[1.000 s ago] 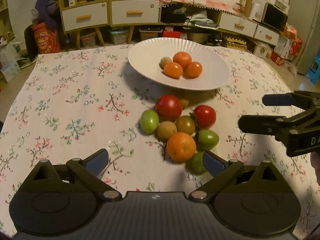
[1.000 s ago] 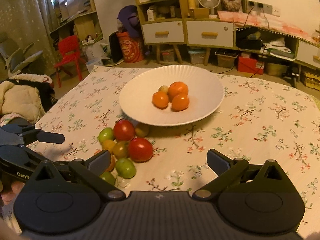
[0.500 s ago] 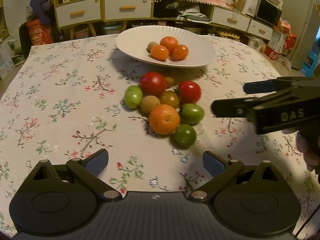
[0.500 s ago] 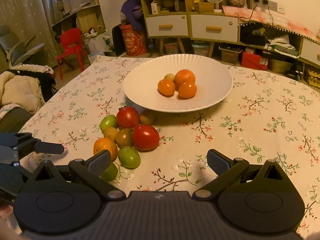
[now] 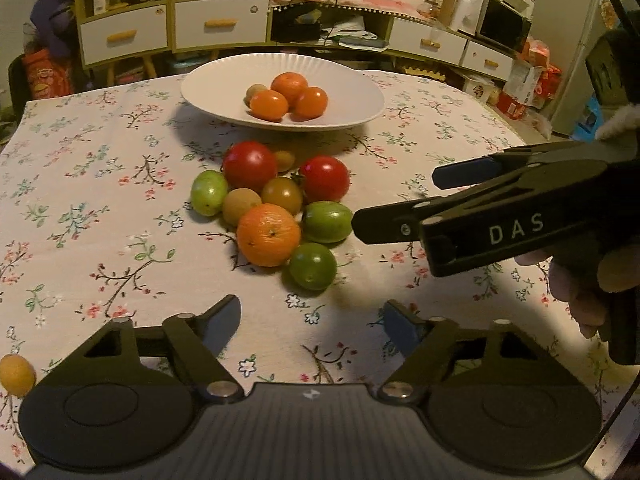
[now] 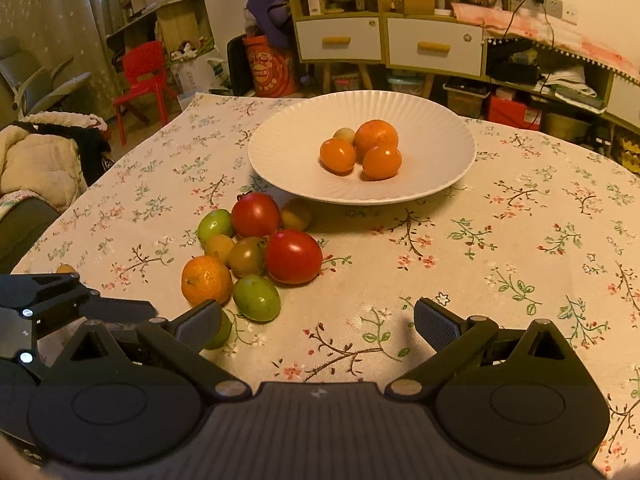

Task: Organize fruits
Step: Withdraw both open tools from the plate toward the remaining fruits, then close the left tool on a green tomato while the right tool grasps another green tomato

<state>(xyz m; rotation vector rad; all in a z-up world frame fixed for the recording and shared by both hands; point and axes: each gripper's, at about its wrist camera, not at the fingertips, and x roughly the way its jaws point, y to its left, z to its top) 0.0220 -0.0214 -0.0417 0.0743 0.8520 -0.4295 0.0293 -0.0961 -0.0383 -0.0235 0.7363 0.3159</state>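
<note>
Both hand-held grippers, left (image 5: 312,320) and right (image 6: 318,322), are spread wide and carry nothing. The loose fruits (image 5: 276,208) lie clustered on the floral surface (image 5: 100,200), just in front of the white plate (image 5: 352,92) holding three oranges (image 5: 288,96).

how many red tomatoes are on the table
2, both in the loose pile on the tablecloth in front of the white plate: the rear red tomato nearest the plate's rim, the front red tomato beside the brownish one. None appears hidden.
</note>
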